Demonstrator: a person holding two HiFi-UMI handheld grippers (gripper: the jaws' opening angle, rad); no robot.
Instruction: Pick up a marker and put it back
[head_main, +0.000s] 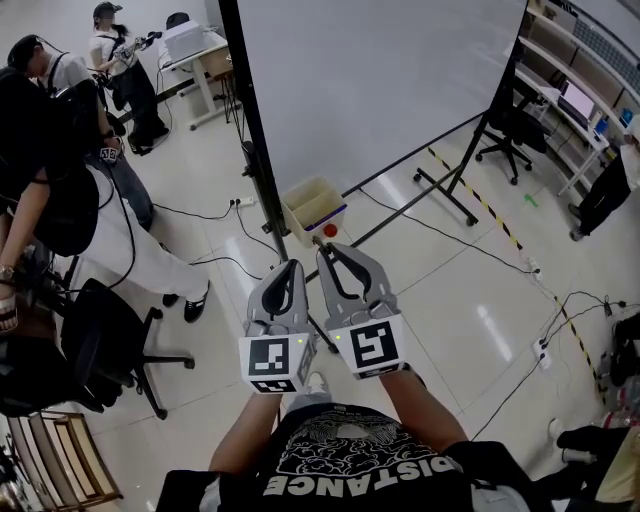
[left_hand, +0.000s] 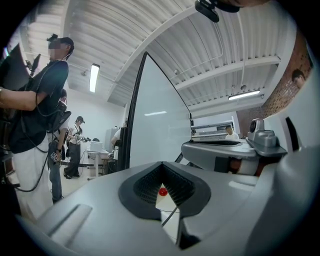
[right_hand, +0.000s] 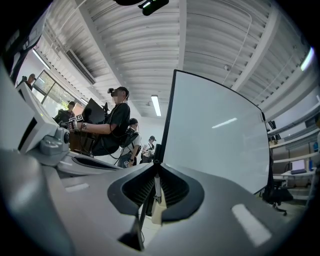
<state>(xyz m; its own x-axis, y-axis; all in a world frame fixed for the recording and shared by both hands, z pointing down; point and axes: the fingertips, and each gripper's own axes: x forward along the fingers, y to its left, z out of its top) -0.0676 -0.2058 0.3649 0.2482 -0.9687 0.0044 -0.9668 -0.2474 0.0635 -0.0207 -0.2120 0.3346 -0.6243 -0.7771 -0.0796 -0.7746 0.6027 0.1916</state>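
Observation:
Both grippers are held side by side in front of my chest, pointing at the foot of a whiteboard. My left gripper (head_main: 289, 268) (left_hand: 162, 166) has its jaws together with nothing between them. The right gripper (head_main: 327, 250) (right_hand: 157, 167) is shut and empty as well. Ahead of them a beige open box (head_main: 314, 205) (left_hand: 167, 201) (right_hand: 157, 214) sits by the whiteboard's post. A small round red thing (head_main: 330, 230) (left_hand: 162, 191), perhaps a marker's cap, shows at the box's near edge. No whole marker can be made out.
The large whiteboard (head_main: 380, 80) stands on a black frame with legs (head_main: 448, 196) across the floor. Cables (head_main: 215, 262) trail over the tiles. People (head_main: 70, 190) and a black office chair (head_main: 110, 335) are at the left. Desks and shelves (head_main: 570, 90) line the right.

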